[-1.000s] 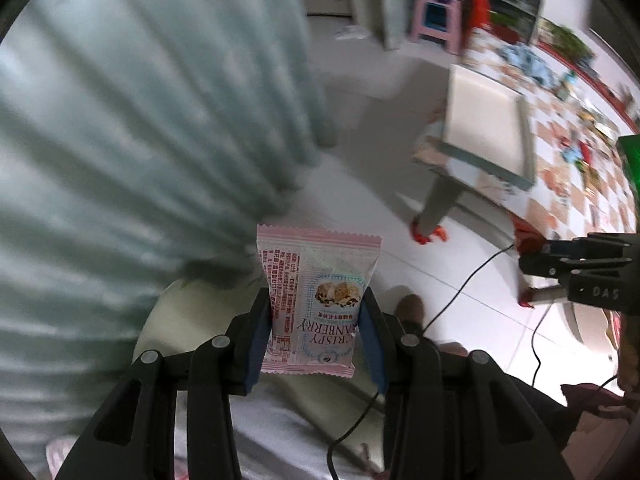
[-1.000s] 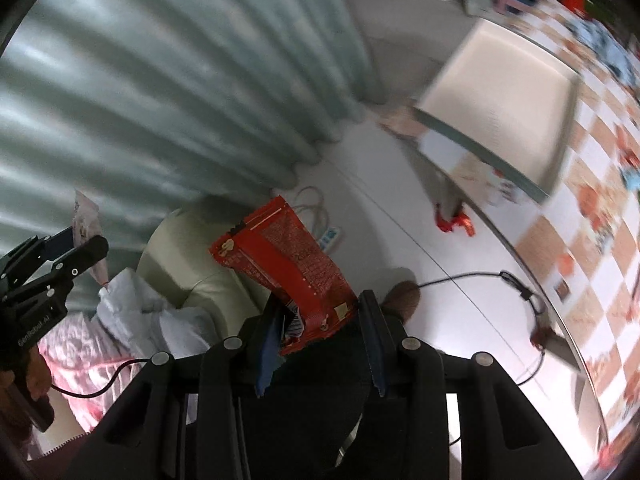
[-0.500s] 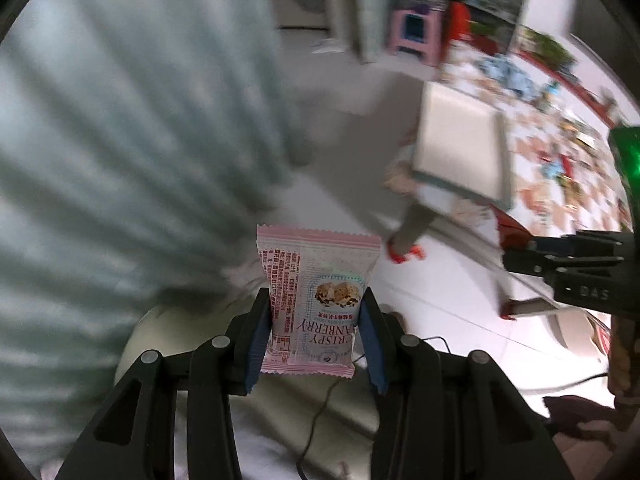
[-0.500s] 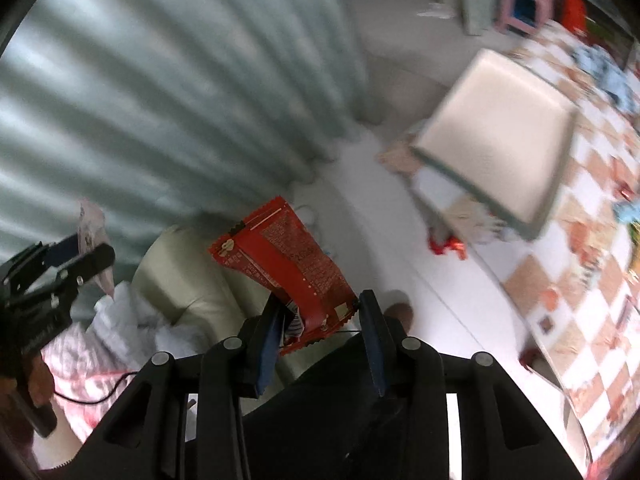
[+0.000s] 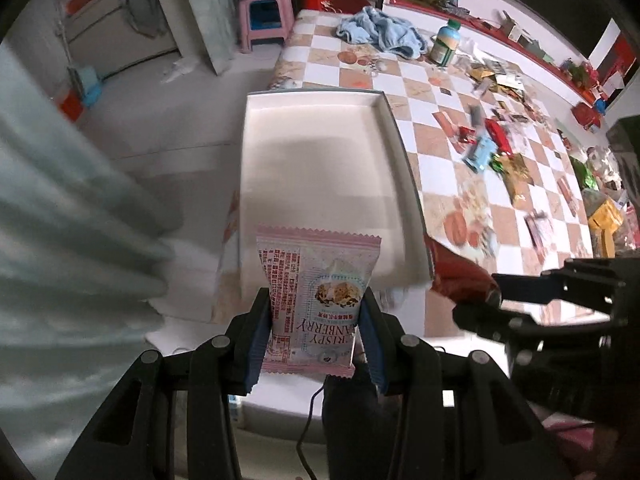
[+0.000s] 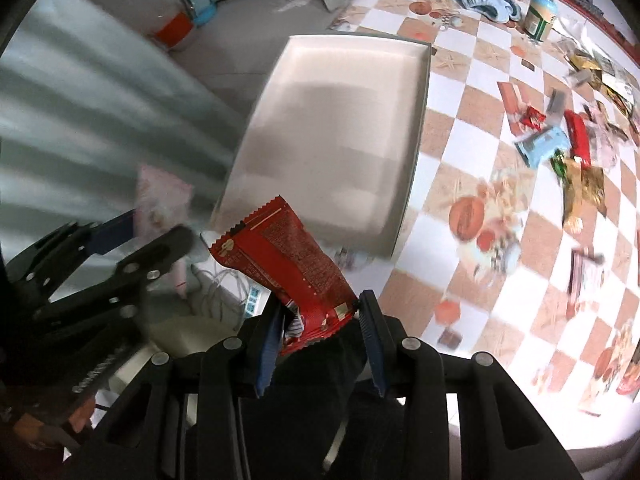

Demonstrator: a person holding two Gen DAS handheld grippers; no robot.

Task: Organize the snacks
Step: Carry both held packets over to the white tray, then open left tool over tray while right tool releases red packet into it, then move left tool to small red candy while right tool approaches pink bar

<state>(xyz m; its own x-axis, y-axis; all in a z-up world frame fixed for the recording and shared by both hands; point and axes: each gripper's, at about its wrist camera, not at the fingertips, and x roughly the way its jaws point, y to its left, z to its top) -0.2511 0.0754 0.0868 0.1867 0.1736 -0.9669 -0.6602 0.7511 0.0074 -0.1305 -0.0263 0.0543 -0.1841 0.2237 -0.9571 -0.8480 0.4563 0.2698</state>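
Note:
My left gripper (image 5: 316,304) is shut on a pink and white cranberry snack packet (image 5: 316,284), held upright just short of the near end of a shallow white tray (image 5: 320,160). My right gripper (image 6: 320,308) is shut on a red snack packet (image 6: 288,256) that leans left, near the tray's (image 6: 340,132) front corner. The left wrist view shows the right gripper (image 5: 480,300) at the right, with the red packet (image 5: 456,276) in it. The right wrist view shows the left gripper (image 6: 160,236) at the left, with the pink packet (image 6: 160,196) in it. Both point steeply down.
The tray lies at the corner of a table with an orange and white checked cloth (image 5: 440,136). Several loose snack packets (image 5: 496,148) are scattered over it, with a bottle (image 5: 446,42) and a blue cloth (image 5: 380,30) at the far end. A pink stool (image 5: 264,16) stands beyond, a pale curtain (image 5: 60,208) left.
Both grippers have swung from over the floor and curtain toward the table, so the white tray now lies right ahead. Both packets stay gripped as before.

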